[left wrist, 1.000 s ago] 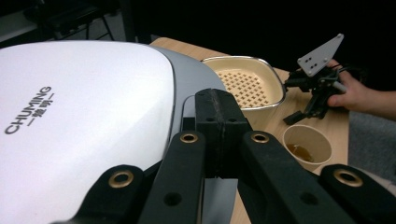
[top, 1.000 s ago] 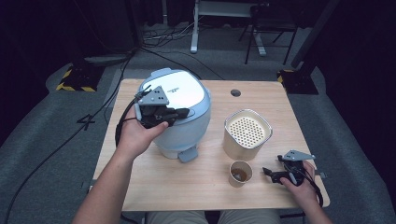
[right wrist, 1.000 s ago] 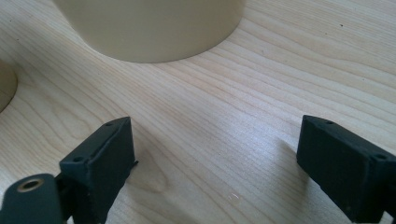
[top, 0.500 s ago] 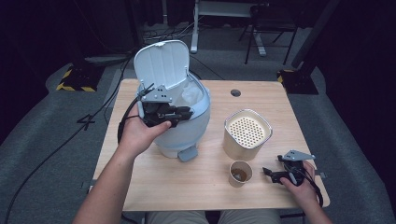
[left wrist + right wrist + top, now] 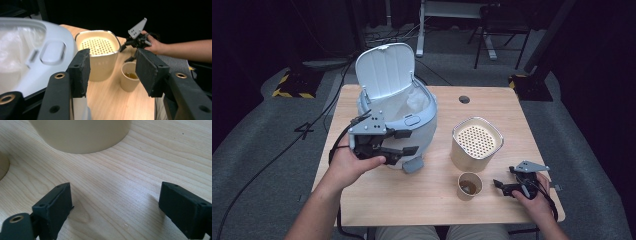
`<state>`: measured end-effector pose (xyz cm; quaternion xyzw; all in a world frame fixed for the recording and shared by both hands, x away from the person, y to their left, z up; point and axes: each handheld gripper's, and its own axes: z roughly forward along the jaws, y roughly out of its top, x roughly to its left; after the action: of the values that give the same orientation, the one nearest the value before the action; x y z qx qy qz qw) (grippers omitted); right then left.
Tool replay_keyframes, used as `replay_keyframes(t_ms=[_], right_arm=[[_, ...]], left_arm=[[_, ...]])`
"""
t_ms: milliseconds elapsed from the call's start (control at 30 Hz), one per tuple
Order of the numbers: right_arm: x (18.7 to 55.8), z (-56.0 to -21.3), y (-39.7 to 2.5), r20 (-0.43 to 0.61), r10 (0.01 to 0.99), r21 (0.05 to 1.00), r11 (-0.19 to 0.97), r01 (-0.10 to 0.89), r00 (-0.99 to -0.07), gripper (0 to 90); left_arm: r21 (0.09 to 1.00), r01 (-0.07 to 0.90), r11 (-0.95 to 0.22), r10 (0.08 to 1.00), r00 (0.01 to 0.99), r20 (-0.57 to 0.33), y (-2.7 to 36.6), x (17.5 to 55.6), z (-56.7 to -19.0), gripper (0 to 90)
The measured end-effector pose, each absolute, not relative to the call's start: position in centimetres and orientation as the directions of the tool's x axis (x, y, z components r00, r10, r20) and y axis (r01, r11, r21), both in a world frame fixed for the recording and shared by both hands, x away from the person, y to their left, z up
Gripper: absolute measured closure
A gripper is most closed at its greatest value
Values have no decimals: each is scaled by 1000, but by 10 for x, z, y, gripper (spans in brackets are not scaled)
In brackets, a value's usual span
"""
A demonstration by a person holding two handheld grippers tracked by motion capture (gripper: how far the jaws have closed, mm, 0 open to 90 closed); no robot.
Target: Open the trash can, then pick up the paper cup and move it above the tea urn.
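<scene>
Bin (image 5: pixel 422 131) with lid (image 5: pixel 386 70) upright

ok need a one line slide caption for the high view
Lidded bin stands open as the left gripper hovers by it; right gripper rests open beside a paper cup and perforated canister.

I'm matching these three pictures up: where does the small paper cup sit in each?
High view: paper cup at lower centre, just in front of the perforated-lid canister.
Left gripper view: right of centre, between the jaws.
Right gripper view: a curved edge at far left may be it; uncertain.
Shared landmark: the canister.
</scene>
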<state>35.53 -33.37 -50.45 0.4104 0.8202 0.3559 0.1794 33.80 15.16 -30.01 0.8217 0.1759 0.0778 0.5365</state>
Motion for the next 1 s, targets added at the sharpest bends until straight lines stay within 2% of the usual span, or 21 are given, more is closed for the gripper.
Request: replay_keyframes(t_ms=[400, 667, 867, 1000], right_arm=[[355, -504, -334, -8, 801, 731, 413, 543, -599, 127], [353, -503, -333, -6, 813, 739, 396, 545, -583, 210], [351, -499, -333, -10, 821, 723, 400, 563, -571, 325], [349, -497, -332, -18, 813, 720, 415, 556, -582, 335]], left_arm=[[878, 250, -409, 445, 894, -47, 167, 311, -348, 387], [868, 341, -361, 536, 838, -107, 175, 310, -393, 375], [848, 397, -351, 598, 792, -123, 182, 313, -424, 367], [824, 434, -363, 630, 766, -126, 185, 317, -441, 355]])
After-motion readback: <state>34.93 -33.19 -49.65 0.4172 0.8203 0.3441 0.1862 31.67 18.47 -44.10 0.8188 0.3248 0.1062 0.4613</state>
